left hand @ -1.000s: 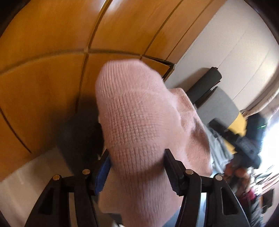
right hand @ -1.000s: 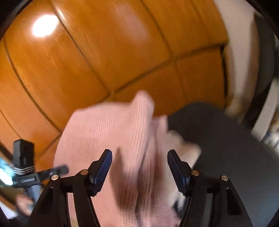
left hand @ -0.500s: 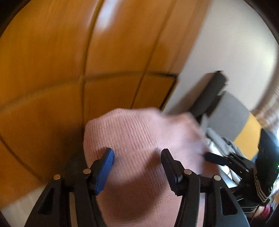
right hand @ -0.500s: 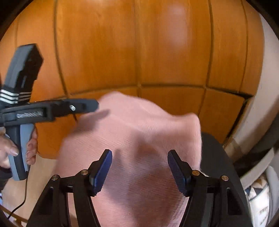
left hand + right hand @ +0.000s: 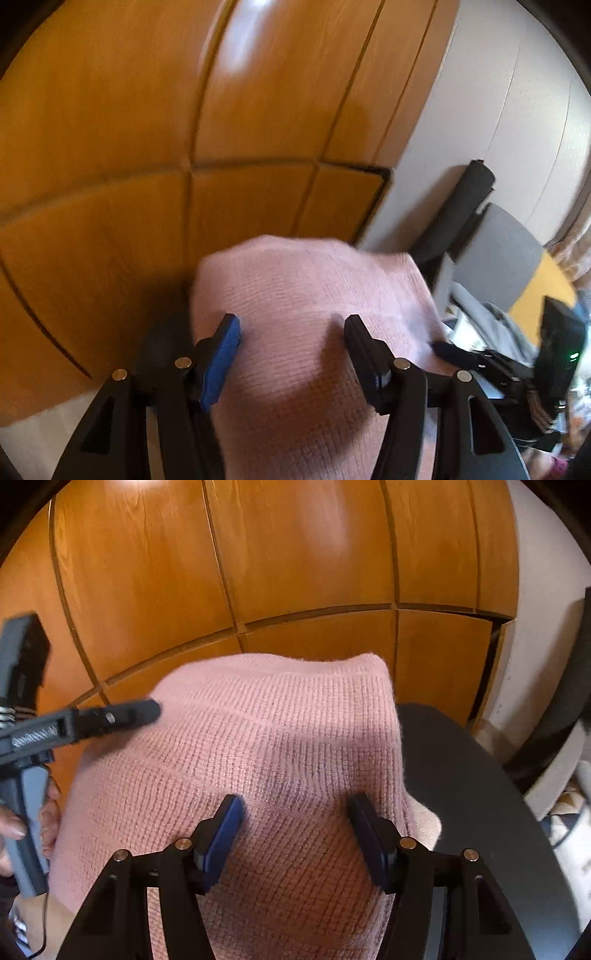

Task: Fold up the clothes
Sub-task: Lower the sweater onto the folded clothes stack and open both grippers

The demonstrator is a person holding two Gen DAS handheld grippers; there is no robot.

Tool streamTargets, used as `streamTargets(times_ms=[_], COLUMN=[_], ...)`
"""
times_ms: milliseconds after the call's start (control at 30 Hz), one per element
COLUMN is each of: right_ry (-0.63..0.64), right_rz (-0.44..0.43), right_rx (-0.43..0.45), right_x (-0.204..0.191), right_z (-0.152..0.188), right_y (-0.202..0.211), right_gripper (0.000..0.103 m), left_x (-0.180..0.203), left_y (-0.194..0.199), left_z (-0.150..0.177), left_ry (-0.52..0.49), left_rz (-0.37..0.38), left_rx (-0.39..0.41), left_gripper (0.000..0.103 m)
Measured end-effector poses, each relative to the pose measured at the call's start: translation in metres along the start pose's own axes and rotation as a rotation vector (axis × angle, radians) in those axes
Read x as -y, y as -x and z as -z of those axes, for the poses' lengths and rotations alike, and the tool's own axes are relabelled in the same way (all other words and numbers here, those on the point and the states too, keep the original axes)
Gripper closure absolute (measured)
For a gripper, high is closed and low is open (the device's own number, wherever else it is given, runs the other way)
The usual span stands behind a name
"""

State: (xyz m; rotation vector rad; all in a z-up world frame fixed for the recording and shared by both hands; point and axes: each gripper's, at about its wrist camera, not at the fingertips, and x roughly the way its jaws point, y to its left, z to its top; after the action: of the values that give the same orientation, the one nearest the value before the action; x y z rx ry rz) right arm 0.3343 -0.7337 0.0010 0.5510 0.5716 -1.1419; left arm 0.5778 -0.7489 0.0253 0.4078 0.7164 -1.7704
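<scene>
A pink knit garment [image 5: 306, 288] fills the lower middle of both wrist views. It bulges up between the spread fingers of my left gripper [image 5: 291, 325], which is open. In the right wrist view the same pink knit [image 5: 266, 731] lies between the wide-apart fingers of my right gripper [image 5: 295, 803], also open. Its far edge is folded over and squared off. The garment rests partly on a dark round surface [image 5: 480, 794]. Where the cloth goes beneath the fingers is hidden.
Orange wooden panelled doors [image 5: 295, 572] stand close behind. A hand [image 5: 48, 823] holds the left gripper's grey handle at the left edge. To the right are a white wall [image 5: 498, 110], a grey chair back [image 5: 495, 258] and piled grey clothes [image 5: 491, 314].
The pink knit, raised tall in front of the left gripper a second ago, has come down lower and flatter. Both cameras have swung, and each gripper now shows in the other's view.
</scene>
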Motion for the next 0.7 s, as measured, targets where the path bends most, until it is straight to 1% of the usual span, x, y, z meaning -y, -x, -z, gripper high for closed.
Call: streamTargets(times_ms=[67,133,167,200,233,267,333,400,433,467,500,533,600,633,667,700], right_ry=[-0.007,-0.021,-0.023,-0.026,-0.029,-0.029,-0.038,-0.072,-0.088,-0.105,-0.104,-0.095,-0.075,-0.058,-0.036,-0.024], right_rz=[0.043,0.09,0.117,0.146,0.19,0.227,0.24,0.236,0.239,0.24,0.236,0.241,0.304,0.32,0.354,0.389], right_rx=[0.022,0.069,0.1,0.131,0.16,0.191,0.272,0.358,0.368,0.345,0.298,0.257,0.213,0.215,0.22,0.22], right_x=[-0.007,-0.016,-0.022,-0.029,-0.036,-0.044,-0.063,-0.079,-0.085,-0.092,-0.1,-0.106,-0.119,-0.125,-0.13,-0.133], right_z=[-0.007,-0.009,-0.007,-0.005,-0.001,0.004,0.023,0.047,0.056,0.068,0.073,0.08,0.099,0.108,0.118,0.127], right_y=[0.019,0.047,0.062,0.079,0.094,0.109,0.144,0.169,0.177,0.183,0.195,0.199,0.208,0.214,0.218,0.222], right_gripper=[0.04,0.039,0.033,0.029,0.017,0.008,0.0,0.0,0.0,0.0,0.0,0.0,0.0,0.0,0.0,0.0], left_x=[0.02,0.028,0.033,0.036,0.04,0.043,0.047,0.052,0.054,0.056,0.059,0.061,0.065,0.068,0.07,0.074], left_y=[0.026,0.056,0.071,0.083,0.096,0.107,0.131,0.146,0.154,0.161,0.169,0.177,0.192,0.197,0.202,0.204], left_z=[-0.002,0.008,0.013,0.022,0.031,0.041,0.066,0.083,0.092,0.101,0.109,0.118,0.135,0.141,0.147,0.15], left_ry=[-0.041,-0.057,-0.065,-0.059,-0.053,-0.048,-0.035,-0.03,-0.027,-0.025,-0.022,-0.02,-0.015,-0.004,0.006,-0.014], left_rz=[-0.063,-0.11,-0.134,-0.142,-0.15,-0.159,-0.188,-0.208,-0.218,-0.228,-0.238,-0.248,-0.268,-0.28,-0.292,-0.299], left_rx=[0.095,0.152,0.18,0.186,0.191,0.183,0.168,0.173,0.175,0.177,0.179,0.181,0.186,0.21,0.234,0.241], left_gripper=[0.044,0.043,0.042,0.042,0.042,0.042,0.042,0.042,0.042,0.042,0.042,0.042,0.042,0.042,0.044,0.048])
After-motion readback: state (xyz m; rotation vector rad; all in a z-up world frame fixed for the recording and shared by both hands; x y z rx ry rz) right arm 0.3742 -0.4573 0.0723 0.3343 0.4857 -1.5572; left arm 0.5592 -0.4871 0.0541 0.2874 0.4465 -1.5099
